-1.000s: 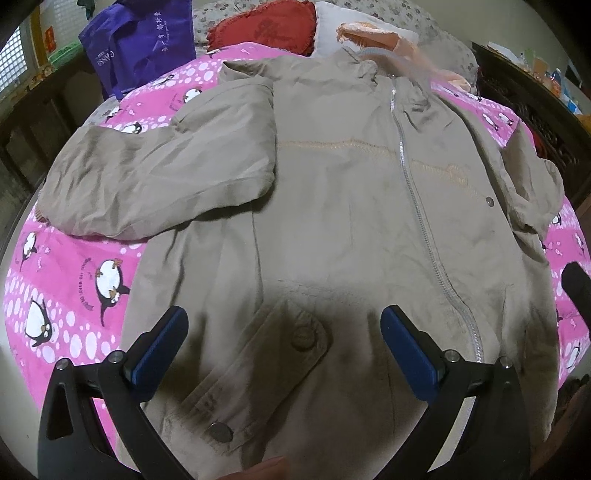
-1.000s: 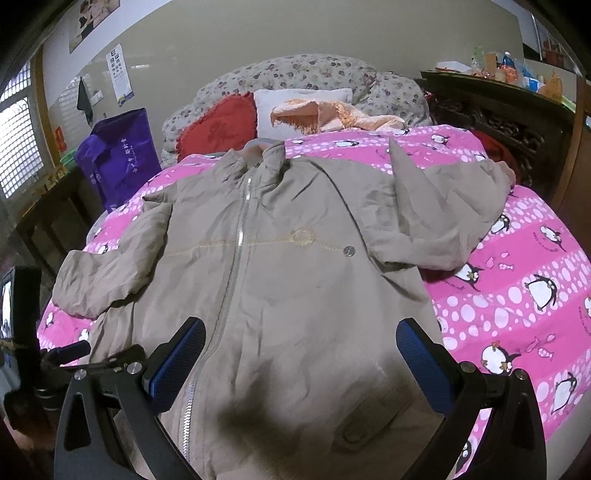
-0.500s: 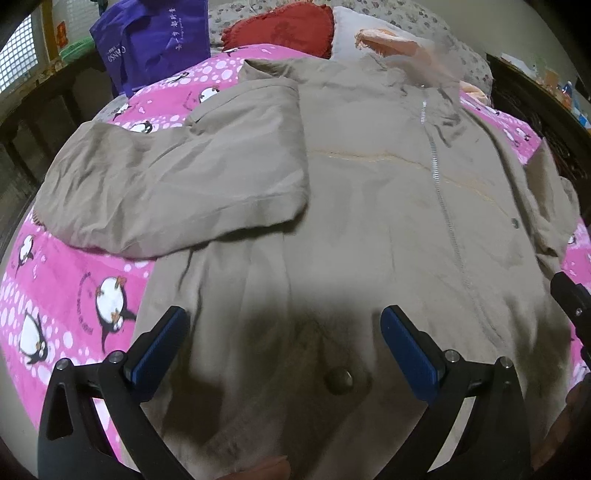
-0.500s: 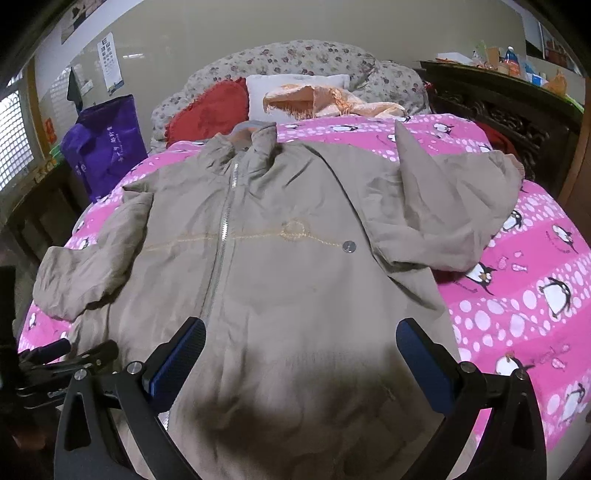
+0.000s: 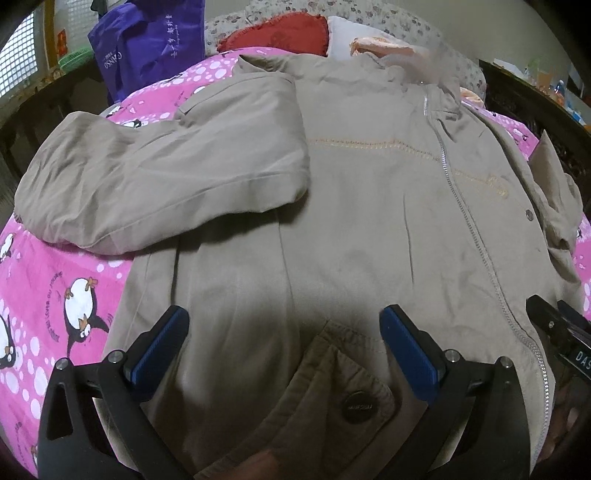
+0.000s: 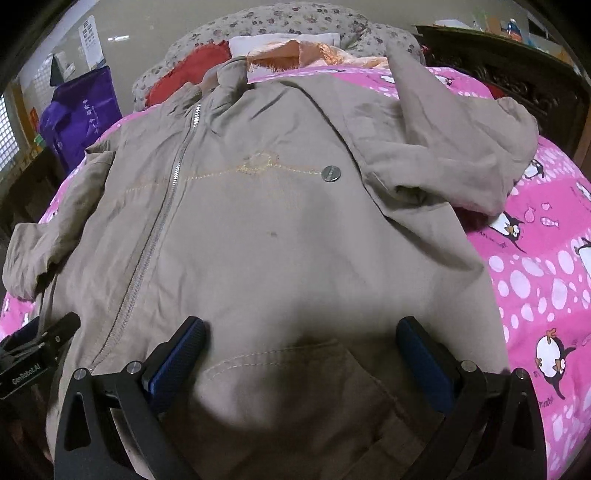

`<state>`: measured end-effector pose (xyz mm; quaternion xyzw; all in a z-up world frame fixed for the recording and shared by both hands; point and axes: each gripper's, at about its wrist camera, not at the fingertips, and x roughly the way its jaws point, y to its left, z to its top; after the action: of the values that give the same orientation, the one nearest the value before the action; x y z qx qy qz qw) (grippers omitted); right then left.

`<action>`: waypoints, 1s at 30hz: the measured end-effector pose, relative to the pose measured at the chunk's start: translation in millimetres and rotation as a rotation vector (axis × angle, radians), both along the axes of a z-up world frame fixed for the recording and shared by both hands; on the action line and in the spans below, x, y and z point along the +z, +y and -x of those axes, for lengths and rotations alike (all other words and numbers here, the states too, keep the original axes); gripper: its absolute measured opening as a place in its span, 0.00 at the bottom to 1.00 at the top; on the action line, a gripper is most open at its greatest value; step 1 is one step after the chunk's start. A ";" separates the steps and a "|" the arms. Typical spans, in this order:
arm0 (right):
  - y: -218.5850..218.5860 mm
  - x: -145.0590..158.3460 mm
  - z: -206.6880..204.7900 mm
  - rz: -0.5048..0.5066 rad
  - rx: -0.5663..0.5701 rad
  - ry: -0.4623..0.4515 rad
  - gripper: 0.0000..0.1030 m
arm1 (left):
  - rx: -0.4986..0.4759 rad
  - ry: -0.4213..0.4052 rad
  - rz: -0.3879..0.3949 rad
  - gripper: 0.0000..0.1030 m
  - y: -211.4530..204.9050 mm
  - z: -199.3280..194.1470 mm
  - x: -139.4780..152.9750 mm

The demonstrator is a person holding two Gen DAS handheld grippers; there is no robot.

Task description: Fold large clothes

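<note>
A large beige zip-up jacket (image 5: 369, 221) lies front-up on a pink penguin bedspread (image 5: 48, 295), also in the right wrist view (image 6: 295, 240). Its left sleeve (image 5: 159, 177) is spread out to the left; its right sleeve (image 6: 454, 155) lies bunched at the right. My left gripper (image 5: 284, 336) is open, low over the hem near a flap pocket with a snap (image 5: 356, 406). My right gripper (image 6: 301, 343) is open, low over the hem pocket right of the zipper (image 6: 159, 229). Neither holds cloth.
A purple bag (image 5: 147, 44) stands at the bed's far left. A red cushion (image 5: 280, 33), white pillow and orange cloth (image 6: 295, 51) lie at the head. Dark wooden furniture (image 6: 498, 62) runs along the right side. The bedspread (image 6: 546, 280) shows right of the jacket.
Both grippers have moved forward and lower toward the jacket's hem, so the jacket fills more of each view. Both stay open.
</note>
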<state>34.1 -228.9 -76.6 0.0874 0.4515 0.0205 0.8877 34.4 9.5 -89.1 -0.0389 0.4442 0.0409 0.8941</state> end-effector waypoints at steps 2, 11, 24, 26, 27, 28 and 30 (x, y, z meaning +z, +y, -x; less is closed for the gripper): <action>-0.7 -0.3 0.9 -0.001 0.000 -0.003 0.99 | 0.000 0.003 0.001 1.00 0.6 -0.1 0.2; 2.4 -0.3 -1.3 -0.001 0.000 -0.008 0.99 | -0.001 -0.001 0.003 1.00 1.7 -4.8 -0.6; 2.0 0.5 -1.5 0.001 0.000 -0.010 0.99 | -0.001 -0.001 0.004 1.00 1.8 -2.9 -0.7; 2.0 0.5 -1.5 0.000 0.000 -0.011 0.99 | -0.001 -0.001 0.004 1.00 1.7 -2.8 -0.7; 1.9 0.5 -1.6 -0.001 -0.001 -0.012 0.99 | -0.001 -0.002 0.004 1.00 1.7 -2.7 -0.7; 1.7 0.4 -1.1 -0.001 0.000 -0.013 0.99 | -0.001 -0.002 0.004 1.00 1.6 -2.4 -0.7; 1.4 0.3 -1.2 0.001 0.000 -0.013 0.99 | -0.001 -0.001 0.004 1.00 1.6 -2.8 -0.6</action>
<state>35.4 -227.5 -76.3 0.0870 0.4459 0.0210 0.8906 37.2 11.1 -89.7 -0.0406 0.4437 0.0396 0.8944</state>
